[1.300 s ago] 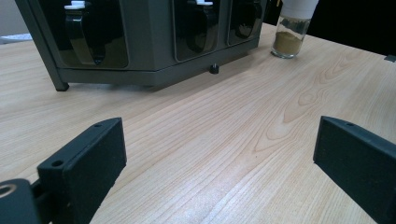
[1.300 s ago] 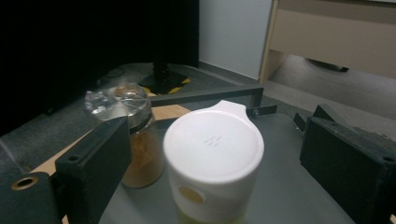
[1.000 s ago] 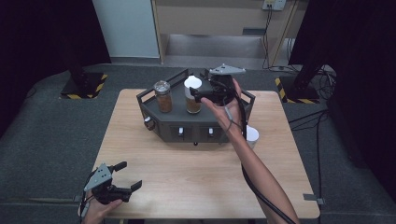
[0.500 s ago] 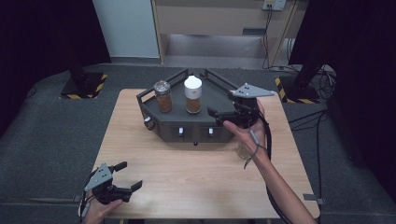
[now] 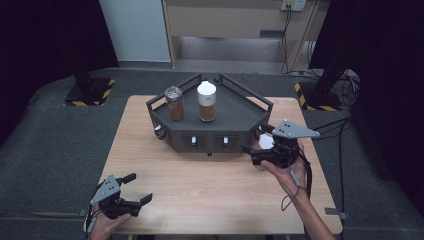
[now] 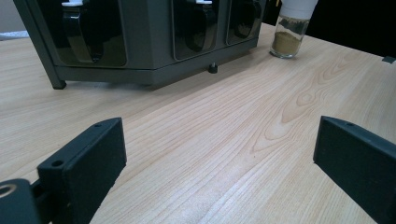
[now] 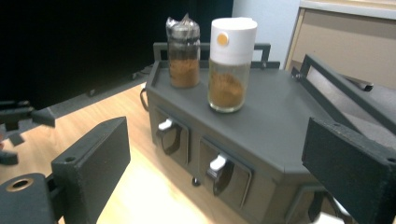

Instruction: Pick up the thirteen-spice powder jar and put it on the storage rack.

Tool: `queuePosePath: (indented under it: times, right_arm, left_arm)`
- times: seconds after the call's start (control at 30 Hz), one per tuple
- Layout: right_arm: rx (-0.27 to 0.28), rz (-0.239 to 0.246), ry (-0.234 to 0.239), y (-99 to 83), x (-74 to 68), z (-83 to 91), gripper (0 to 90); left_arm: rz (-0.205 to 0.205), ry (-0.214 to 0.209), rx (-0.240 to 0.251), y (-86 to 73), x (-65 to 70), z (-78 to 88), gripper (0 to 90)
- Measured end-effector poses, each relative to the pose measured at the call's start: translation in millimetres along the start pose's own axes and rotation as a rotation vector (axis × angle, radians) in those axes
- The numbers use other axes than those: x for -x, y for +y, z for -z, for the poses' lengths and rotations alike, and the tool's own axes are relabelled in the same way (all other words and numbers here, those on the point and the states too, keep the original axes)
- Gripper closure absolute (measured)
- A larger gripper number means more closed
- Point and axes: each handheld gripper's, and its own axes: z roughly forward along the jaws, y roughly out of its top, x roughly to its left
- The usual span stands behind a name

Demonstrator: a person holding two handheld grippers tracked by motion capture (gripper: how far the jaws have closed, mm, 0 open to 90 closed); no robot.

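- jar with the white cap (image 5: 265,141) stands on the table (image 5: 200,185), just beside the right corner of the dark rack (image 5: 235,117). in the left gripper view it (image 6: 289,28) stands upright, with green-brown powder inside.
- right gripper (image 5: 251,156) is near this jar, low over the table. its jaws are wide open and hold nothing.
- the jar is not between the jaws. it is off to their side, close to the gripper body, between the gripper and the rack. the jaws point at the front of the rack instead.
- in the right gripper view the jaws look at the rack top (image 7: 280,116). a small white bit sits at the bottom right edge; i cannot tell if it is the cap.
- to do this step well, i think the hand should turn until the jar sits between the two jaws, then go in level and squeeze the glass below the cap.
- go slowly, so a jaw does not bump the jar over or hit the rack.
- left gripper (image 5: 140,187) rests at the near left of the table, jaws open and empty.
- two brown jars (image 5: 174,103) stand on the rack.
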Motion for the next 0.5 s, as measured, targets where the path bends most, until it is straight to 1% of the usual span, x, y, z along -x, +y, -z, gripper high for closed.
queuePosePath:
  times: [0.13,0.2,0.27,0.33,0.43,0.5]
  right_arm:
    - [0.006,-0.019,-0.001,-18.8,4.2,14.9,7.7]
    - [0.007,-0.025,-0.01,-26.8,3.8,21.8,7.5]
    - [0.012,-0.03,-0.02,-35.3,2.6,28.3,7.4]
    - [0.011,-0.028,-0.04,-42.2,-0.4,32.9,7.1]
    - [0.01,-0.047,-0.049,-55.3,-1.9,39.6,7.0]
    - [0.004,-0.049,-0.061,-63.9,-4.1,44.2,6.9]
  left_arm:
    - [0.003,0.003,0.001,-0.2,-0.1,0.4,1.4]
    - [0.005,-0.001,0.004,-0.6,-0.8,0.5,1.4]
    - [0.004,-0.003,0.008,-0.9,-0.4,0.6,1.4]
    - [0.0,-0.002,0.006,-0.5,-0.1,0.7,1.4]
    - [0.0,-0.002,0.006,-0.5,-0.1,1.0,1.4]
    - [0.001,-0.003,0.007,-0.7,-0.3,1.1,1.4]
